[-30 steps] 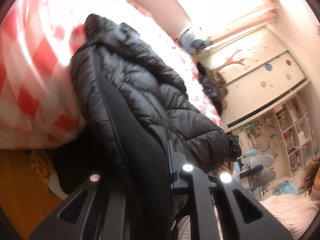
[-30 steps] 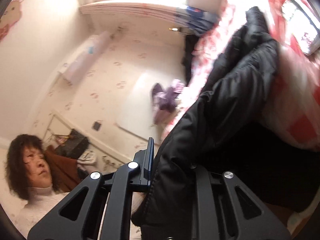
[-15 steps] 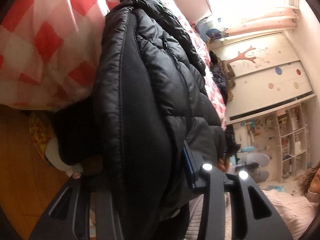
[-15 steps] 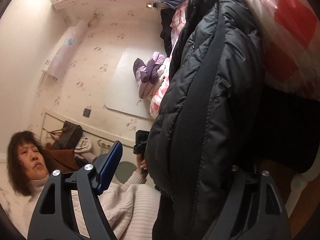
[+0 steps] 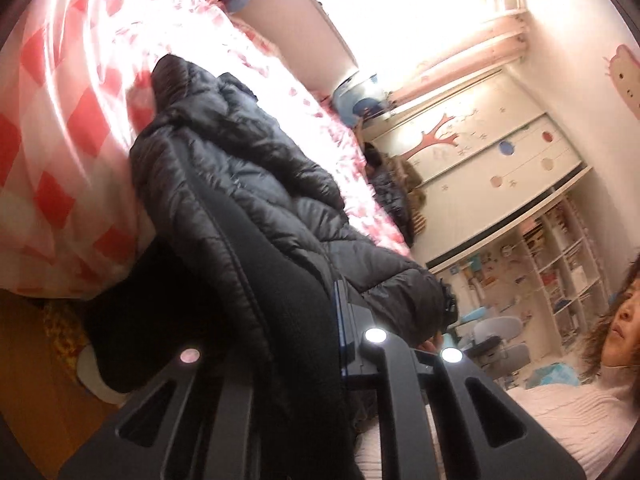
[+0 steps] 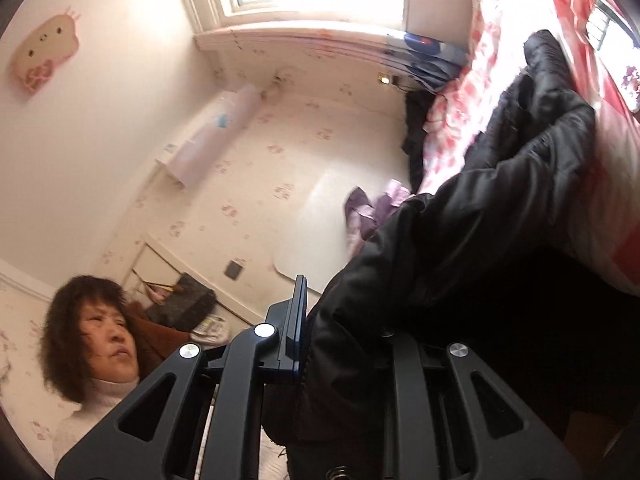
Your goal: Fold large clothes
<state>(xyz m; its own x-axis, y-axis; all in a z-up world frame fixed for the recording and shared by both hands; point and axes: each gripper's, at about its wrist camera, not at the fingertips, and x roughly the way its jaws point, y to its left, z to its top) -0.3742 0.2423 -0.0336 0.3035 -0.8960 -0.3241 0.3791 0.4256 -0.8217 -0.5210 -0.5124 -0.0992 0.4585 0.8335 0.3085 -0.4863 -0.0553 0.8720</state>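
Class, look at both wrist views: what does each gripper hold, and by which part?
Both grip the black puffer jacket by its near edge: left gripper and right gripper are each closing on a fold of it.

Red-checked bed (image 5: 60, 184), black puffer jacket (image 5: 248, 184) draped across, perhaps partly lifted.

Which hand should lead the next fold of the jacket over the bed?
Probably left. Jaws of left gripper and right gripper are closing with the jacket between them, but the left faces the jacket along the bed; the right faces mostly wall.
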